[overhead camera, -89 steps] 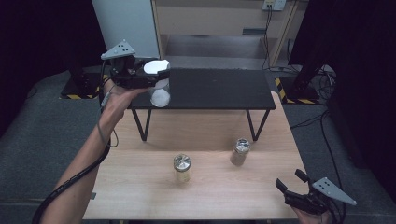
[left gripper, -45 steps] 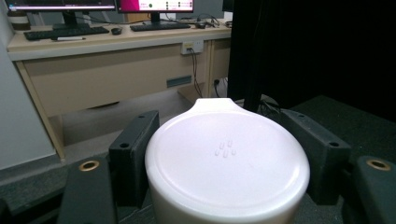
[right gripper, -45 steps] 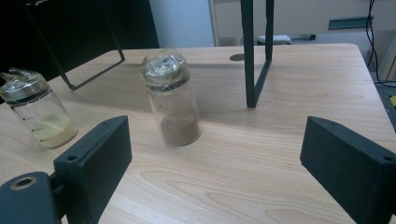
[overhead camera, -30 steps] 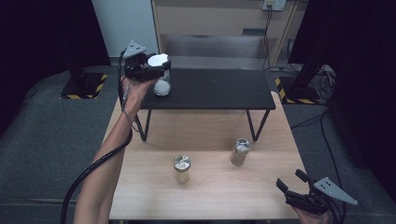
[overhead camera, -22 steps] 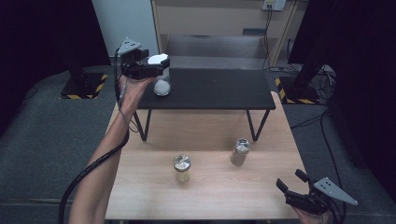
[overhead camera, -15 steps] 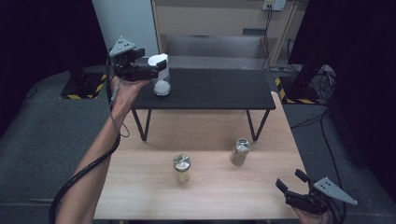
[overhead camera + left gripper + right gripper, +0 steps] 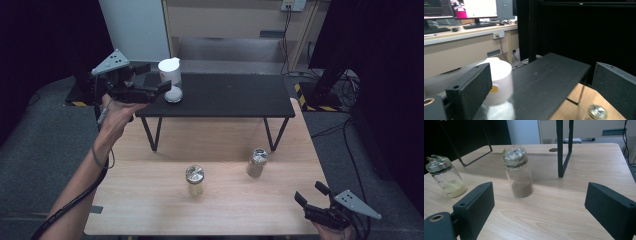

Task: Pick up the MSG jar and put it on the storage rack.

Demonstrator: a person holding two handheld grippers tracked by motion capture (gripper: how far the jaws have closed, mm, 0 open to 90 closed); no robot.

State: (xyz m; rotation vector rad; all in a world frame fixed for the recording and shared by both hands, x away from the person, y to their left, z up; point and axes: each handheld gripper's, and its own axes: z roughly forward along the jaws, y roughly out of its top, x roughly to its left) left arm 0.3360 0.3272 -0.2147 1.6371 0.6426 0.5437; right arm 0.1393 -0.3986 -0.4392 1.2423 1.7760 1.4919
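White jar [image 7: 170, 80] is standing upright just right of my released left tongs [image 7: 162, 87], upper left; right tongs [image 7: 309, 200] are idling released, lower right.

White container [image 7: 498, 82] blurred and partly hidden behind the left gripper's own jaw, jar lid [image 7: 597, 111] cut off at the bottom edge, right hand [image 7: 332, 233] mostly out of frame

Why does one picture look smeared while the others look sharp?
Left gripper view: the white container and silver lid are blurred, as by motion. Right gripper view: both jars are crisp, with soft shadows. High view: dim, dark around the edges.
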